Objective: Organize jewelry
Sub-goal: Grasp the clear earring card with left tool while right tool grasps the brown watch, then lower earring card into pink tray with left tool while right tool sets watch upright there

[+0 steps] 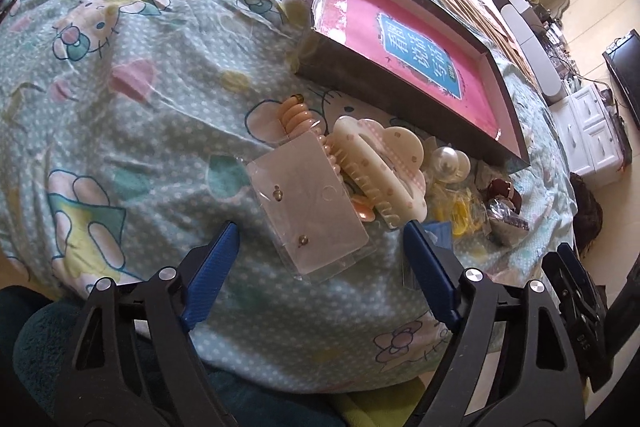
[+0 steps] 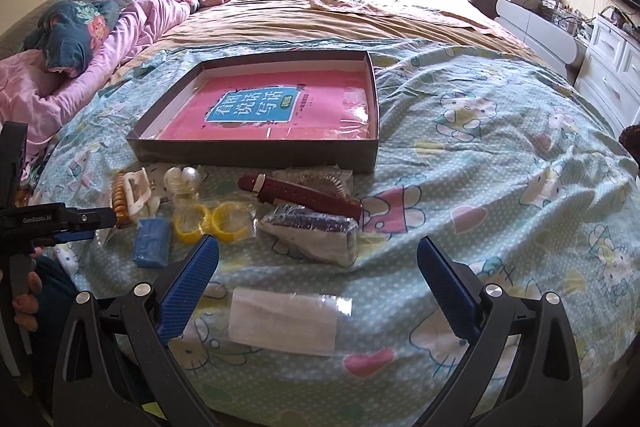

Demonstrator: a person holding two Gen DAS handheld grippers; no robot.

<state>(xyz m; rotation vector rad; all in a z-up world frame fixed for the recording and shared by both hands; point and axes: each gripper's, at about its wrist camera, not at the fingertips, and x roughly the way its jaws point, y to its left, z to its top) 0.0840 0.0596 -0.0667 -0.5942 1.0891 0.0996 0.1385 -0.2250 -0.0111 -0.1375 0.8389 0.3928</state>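
My left gripper (image 1: 320, 239) and right gripper (image 2: 318, 259) both stand with jaws wide, holding nothing. The box (image 2: 256, 155), mid-frame, holds no jewelry yet; the earring card (image 1: 308, 211), hair claw (image 1: 380, 163) and watch (image 2: 304, 193) lie on the bed (image 2: 500, 187) below it, all left to sort.

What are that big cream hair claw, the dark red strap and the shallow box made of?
Hair claw: looks like hard glossy plastic, cream with small dots; moulded teeth and a smooth sheen.
Strap: probably leather or imitation leather, dark red, with a slight shine; too small to tell which.
Box: seems to be cardboard, matte dark outside, with thin straight walls and a pale inner lining.
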